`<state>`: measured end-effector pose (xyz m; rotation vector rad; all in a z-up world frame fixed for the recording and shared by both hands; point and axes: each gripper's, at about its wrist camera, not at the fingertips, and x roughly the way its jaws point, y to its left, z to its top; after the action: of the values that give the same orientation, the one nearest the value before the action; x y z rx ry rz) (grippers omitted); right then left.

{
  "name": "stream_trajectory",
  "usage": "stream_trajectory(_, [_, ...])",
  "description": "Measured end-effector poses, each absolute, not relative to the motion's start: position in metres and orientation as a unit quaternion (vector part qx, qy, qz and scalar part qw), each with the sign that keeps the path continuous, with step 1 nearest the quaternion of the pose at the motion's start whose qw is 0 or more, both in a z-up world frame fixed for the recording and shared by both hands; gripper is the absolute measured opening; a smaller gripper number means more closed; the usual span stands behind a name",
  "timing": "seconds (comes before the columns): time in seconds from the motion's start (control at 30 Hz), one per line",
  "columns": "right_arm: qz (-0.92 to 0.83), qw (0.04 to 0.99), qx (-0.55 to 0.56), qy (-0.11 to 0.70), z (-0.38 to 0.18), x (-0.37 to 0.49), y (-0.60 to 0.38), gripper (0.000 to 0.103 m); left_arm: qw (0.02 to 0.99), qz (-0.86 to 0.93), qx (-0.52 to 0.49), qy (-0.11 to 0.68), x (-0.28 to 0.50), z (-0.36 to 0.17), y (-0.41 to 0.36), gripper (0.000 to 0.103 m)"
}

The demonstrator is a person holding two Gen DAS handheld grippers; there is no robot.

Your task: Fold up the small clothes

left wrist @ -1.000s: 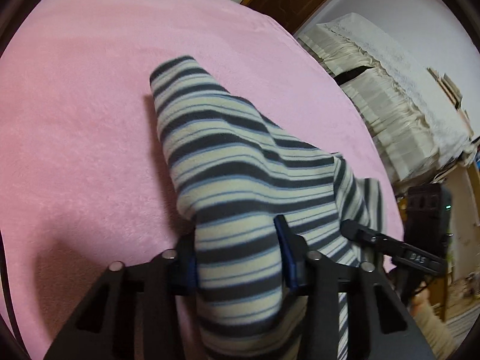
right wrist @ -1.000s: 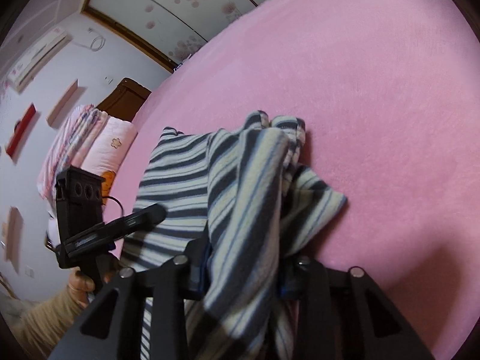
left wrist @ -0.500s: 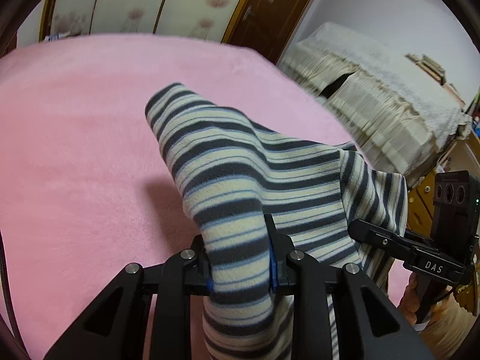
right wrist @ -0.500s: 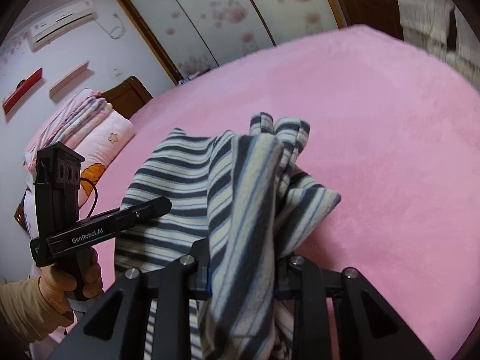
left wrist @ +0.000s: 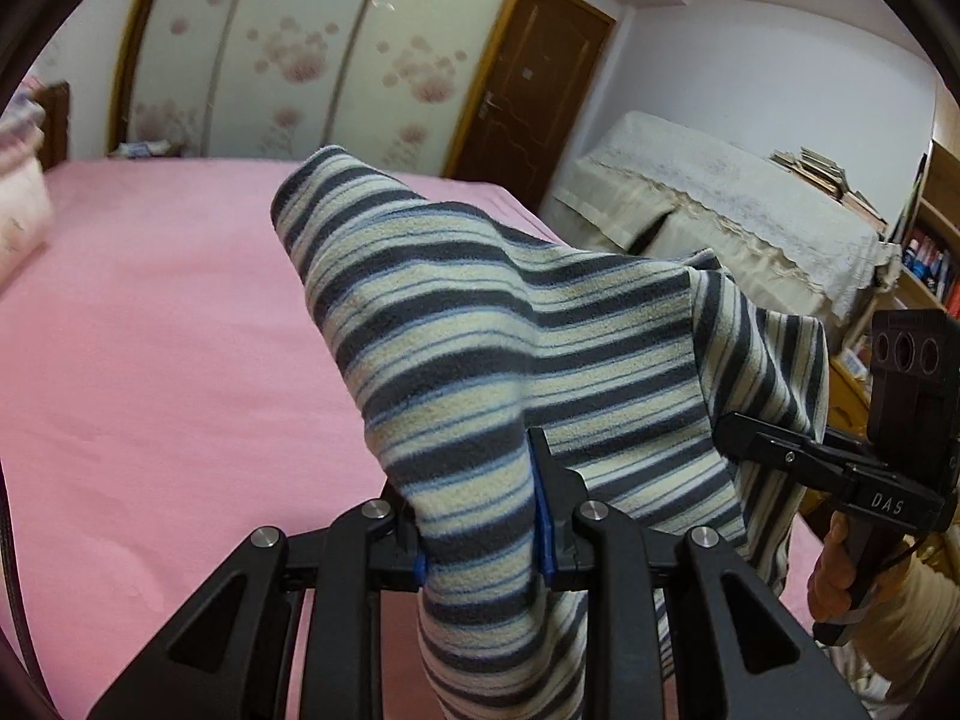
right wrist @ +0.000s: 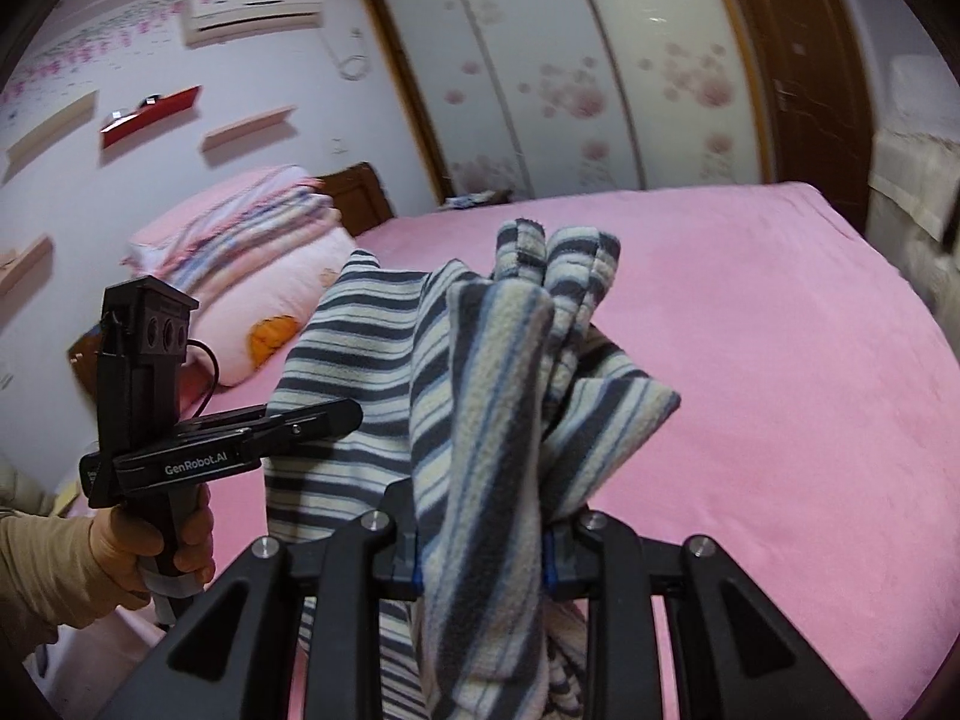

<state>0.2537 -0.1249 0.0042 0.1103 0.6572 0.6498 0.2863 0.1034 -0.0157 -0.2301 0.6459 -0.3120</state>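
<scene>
Above the pink bed (left wrist: 150, 330), left tongs (left wrist: 480, 516) and right tongs (right wrist: 480, 558) each clamp the striped garment (left wrist: 510, 324), lifted; bare bedding all around, edges hanging loose.

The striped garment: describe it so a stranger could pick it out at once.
Start at the big pink bed. Above it, clamped in the left gripper and the right gripper, hangs the striped garment. It is the only fleece piece banded in dark grey, cream and thin blue; the bedding by the headboard is pink.
</scene>
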Motion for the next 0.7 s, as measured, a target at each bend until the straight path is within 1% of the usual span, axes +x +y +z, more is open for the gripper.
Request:
stream_trajectory(0.13, [0.358, 0.876, 0.079, 0.313, 0.009, 0.267, -0.065, 0.026, 0.937, -0.106, -0.089, 0.320, 0.273, 0.004, 0.170, 0.024])
stream_trajectory(0.3, [0.399, 0.843, 0.130, 0.336, -0.017, 0.307, 0.019, 0.026, 0.931, -0.050, -0.069, 0.356, 0.294, -0.003, 0.260, 0.024])
stream_trajectory(0.4, [0.403, 0.829, 0.158, 0.354, -0.049, 0.343, 0.065, 0.026, 0.922, -0.029, -0.074, 0.378, 0.328, -0.024, 0.308, 0.024])
stream_trajectory(0.47, [0.398, 0.824, 0.173, 0.365, -0.069, 0.363, 0.084, 0.026, 0.920, -0.024, -0.076, 0.385, 0.355, -0.039, 0.323, 0.024])
stream_trajectory(0.7, [0.339, 0.819, 0.212, 0.410, -0.162, 0.464, 0.117, 0.026, 0.905, -0.002, -0.097, 0.414, 0.480, -0.131, 0.340, 0.024])
